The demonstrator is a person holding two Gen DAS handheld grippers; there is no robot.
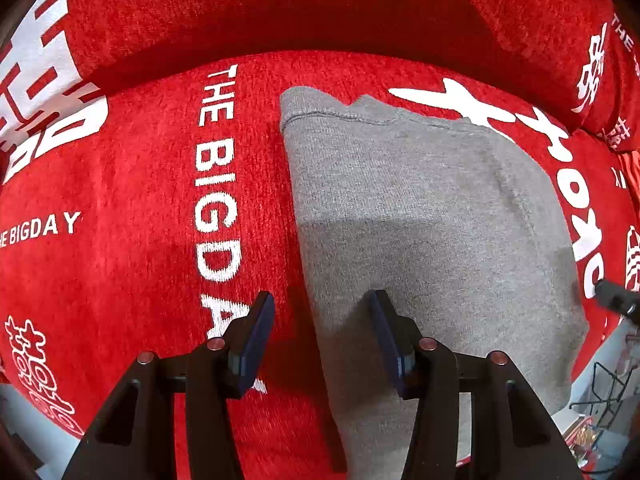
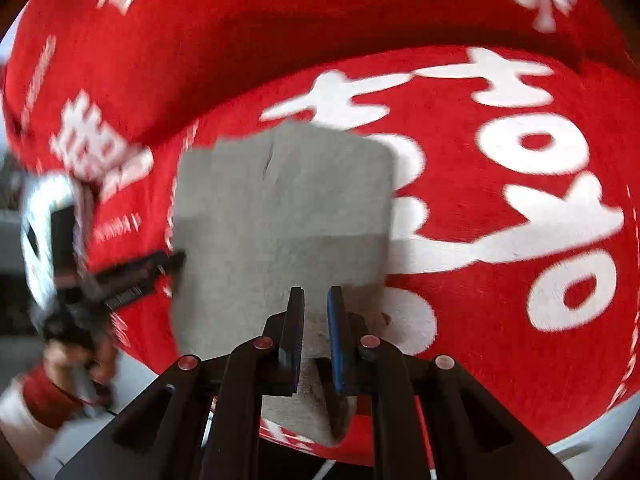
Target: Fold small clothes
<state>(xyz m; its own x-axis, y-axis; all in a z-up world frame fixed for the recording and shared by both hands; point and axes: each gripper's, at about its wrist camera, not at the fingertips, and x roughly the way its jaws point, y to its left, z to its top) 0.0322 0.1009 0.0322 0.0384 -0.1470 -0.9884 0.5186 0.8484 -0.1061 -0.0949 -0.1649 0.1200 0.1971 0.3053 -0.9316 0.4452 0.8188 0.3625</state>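
A small grey knit garment (image 1: 420, 216) lies flat on a red cover with white lettering (image 1: 132, 208). My left gripper (image 1: 322, 308) is open and empty, its jaws straddling the garment's left edge just above the cloth. In the right wrist view the garment (image 2: 280, 208) shows as a folded rectangle. My right gripper (image 2: 316, 300) has its jaws nearly closed, pinching a bunch of the garment's near edge between the pads. The left gripper (image 2: 160, 264) shows blurred at the garment's left side.
The red cover rises into a backrest-like cushion (image 1: 320, 8) behind the garment. A floor and a black wire stand (image 1: 604, 392) show beyond the cover's lower right edge. A person's red sleeve (image 2: 40, 396) is at the lower left.
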